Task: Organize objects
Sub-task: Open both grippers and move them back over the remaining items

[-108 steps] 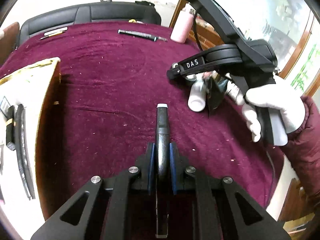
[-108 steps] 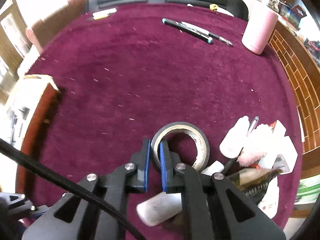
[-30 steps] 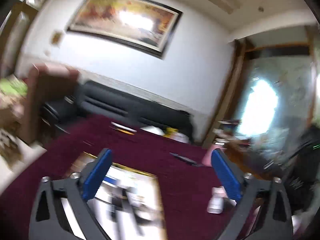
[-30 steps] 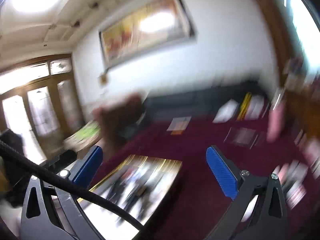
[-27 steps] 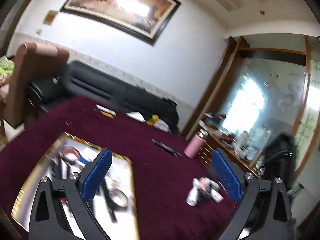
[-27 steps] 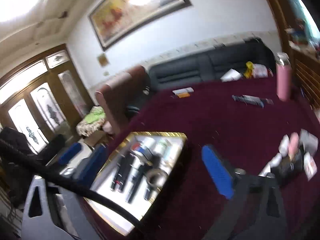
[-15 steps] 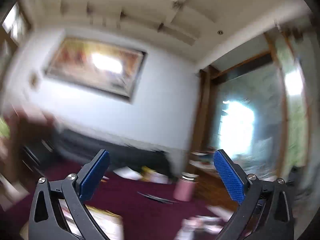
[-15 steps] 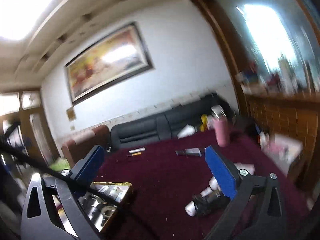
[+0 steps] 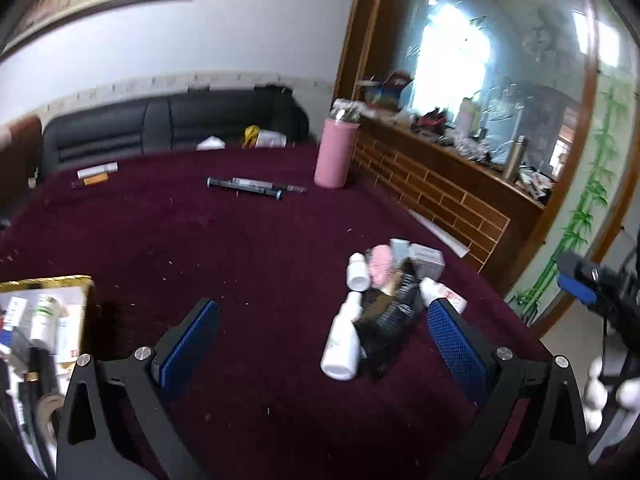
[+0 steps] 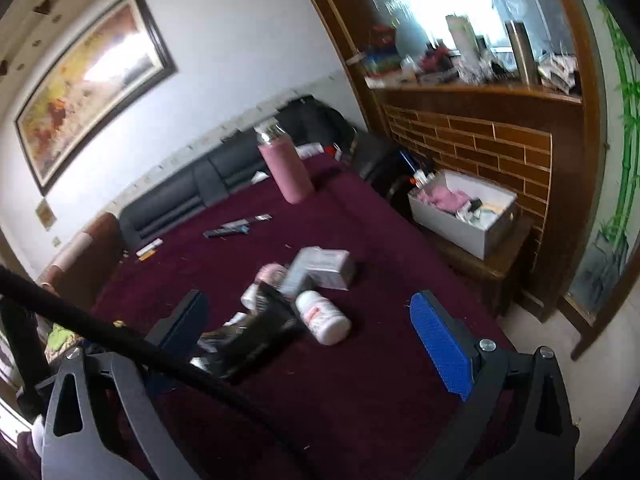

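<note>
While both grippers hang empty above the table (image 9: 248, 240), their jaws spread wide, the unsorted pile (image 9: 384, 300) lies near the table's right edge. The left gripper (image 9: 320, 344) frames a white bottle (image 9: 342, 340) lying on its side, touching a dark brush (image 9: 390, 316); a second small white bottle (image 9: 357, 272) and a pink piece (image 9: 380, 266) sit just behind, with a pale box (image 9: 428, 260) at the far side of the heap. From the right gripper (image 10: 308, 340) the nearest thing is a white jar (image 10: 323, 316) with a red label, also on its side.

The tray (image 9: 48, 320) at the near left corner already holds several things.

I would judge the bottles light, stiff and smooth; being round, they may roll or squirt out of a pinch, so grip across the middle of the body. The brush looks light too, though blur hides its handle. A pink flask (image 9: 335, 152) stands well apart at the far edge, with pens (image 9: 248, 188) beside it
</note>
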Action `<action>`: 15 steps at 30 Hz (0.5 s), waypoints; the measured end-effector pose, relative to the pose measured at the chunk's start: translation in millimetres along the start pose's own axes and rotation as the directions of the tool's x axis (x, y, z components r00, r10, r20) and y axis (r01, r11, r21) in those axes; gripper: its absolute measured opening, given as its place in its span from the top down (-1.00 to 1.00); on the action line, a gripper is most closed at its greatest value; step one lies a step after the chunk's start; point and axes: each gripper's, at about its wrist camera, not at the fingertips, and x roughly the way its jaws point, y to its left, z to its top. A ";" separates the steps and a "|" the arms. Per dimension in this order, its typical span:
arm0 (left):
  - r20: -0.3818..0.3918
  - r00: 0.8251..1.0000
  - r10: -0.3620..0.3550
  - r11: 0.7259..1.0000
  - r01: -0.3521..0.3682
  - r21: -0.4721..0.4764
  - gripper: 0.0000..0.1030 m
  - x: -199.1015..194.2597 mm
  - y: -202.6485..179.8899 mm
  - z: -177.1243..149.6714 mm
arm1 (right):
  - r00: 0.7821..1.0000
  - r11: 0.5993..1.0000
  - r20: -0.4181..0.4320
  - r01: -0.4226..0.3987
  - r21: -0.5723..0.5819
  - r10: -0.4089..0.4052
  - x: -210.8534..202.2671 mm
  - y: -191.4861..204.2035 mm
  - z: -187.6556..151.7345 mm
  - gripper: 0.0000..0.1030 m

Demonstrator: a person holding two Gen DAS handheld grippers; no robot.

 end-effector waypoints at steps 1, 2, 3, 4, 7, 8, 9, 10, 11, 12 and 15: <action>-0.018 1.000 0.011 1.000 -0.011 -0.005 -0.97 11.2 1.7 5.2 | 0.998 0.999 -0.021 -0.051 0.013 0.051 9.0 -0.2 4.1 -0.97; -0.040 0.998 0.040 0.999 -0.041 -0.014 -0.97 21.5 5.8 11.9 | 0.994 0.994 -0.038 -0.104 0.032 0.106 16.6 -1.0 5.3 -0.97; -0.049 0.997 0.052 0.998 -0.054 -0.032 -0.96 25.3 8.5 15.8 | 0.982 0.983 -0.068 -0.172 0.060 0.175 25.4 0.3 8.2 -0.97; -0.046 0.998 0.048 0.997 -0.051 -0.061 -0.96 25.6 12.7 17.6 | 0.961 0.966 -0.121 -0.239 0.096 0.250 41.5 4.3 11.9 -0.97; -0.015 0.998 0.054 0.990 -0.056 -0.127 -0.96 28.1 22.6 9.3 | 0.934 0.954 -0.206 -0.272 0.125 0.293 78.0 19.2 11.6 -0.97; -0.010 0.998 0.059 0.988 -0.060 -0.145 -0.96 25.5 27.1 6.4 | 0.932 0.956 -0.221 -0.269 0.117 0.289 86.7 26.0 9.7 -0.95; -0.008 0.998 0.066 0.985 -0.067 -0.162 -0.96 25.3 32.8 4.4 | 0.930 0.959 -0.236 -0.261 0.112 0.281 94.3 32.4 7.5 -0.95; -0.003 0.997 0.074 0.979 -0.073 -0.188 -0.96 17.7 40.6 0.9 | 0.925 0.965 -0.275 -0.243 0.100 0.262 108.0 42.0 3.1 -0.95; -0.002 0.997 0.078 0.975 -0.077 -0.206 -0.96 14.7 48.5 -1.6 | 0.916 0.969 -0.316 -0.228 0.091 0.245 119.3 46.8 -2.2 -0.93; 0.000 0.996 0.084 0.971 -0.082 -0.225 -0.96 11.4 54.7 -3.8 | 0.900 0.968 -0.357 -0.231 0.098 0.251 129.5 52.2 -8.5 -0.89; 0.012 0.994 0.106 0.959 -0.099 -0.267 -0.97 -3.5 73.4 -9.1 | 0.762 0.901 -0.482 -0.385 0.199 0.432 149.2 64.4 -30.6 -0.82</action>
